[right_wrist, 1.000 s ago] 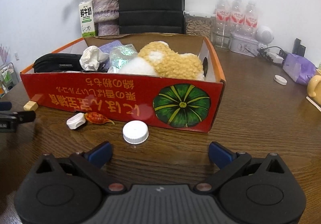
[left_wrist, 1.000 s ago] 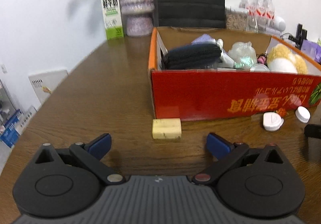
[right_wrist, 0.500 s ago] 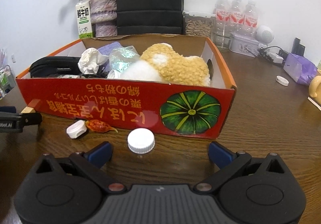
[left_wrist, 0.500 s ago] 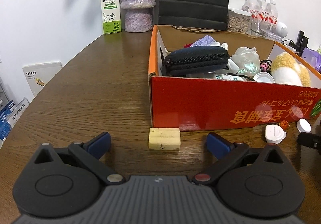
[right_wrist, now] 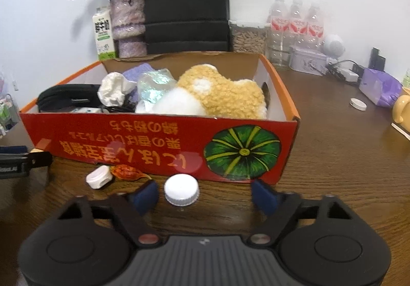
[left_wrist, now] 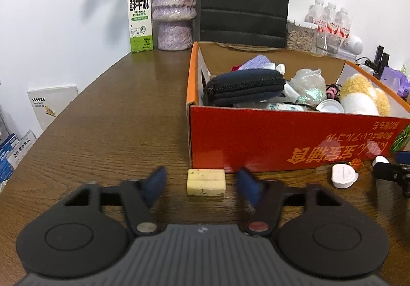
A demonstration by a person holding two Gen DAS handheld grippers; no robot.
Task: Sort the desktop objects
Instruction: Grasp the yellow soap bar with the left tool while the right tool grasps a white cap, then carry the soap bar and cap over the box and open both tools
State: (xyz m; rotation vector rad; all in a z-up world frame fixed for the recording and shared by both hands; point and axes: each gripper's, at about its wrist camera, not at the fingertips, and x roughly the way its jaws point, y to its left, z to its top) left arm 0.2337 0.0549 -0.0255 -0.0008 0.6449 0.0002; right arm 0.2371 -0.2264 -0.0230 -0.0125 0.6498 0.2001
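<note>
With the red box beyond both grippers already crowded, left gripper closes around the yellow eraser and right gripper around the white cap, neither gripped yet; small lid and wrapper remain on counter.

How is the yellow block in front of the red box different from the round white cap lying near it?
The yellow block is rectangular with dark specks; the round white cap is a plain disc with a ridged edge. The block sits by the red box's left corner; the cap lies before its green pumpkin picture. Both rest on the wooden table, outside the box.
</note>
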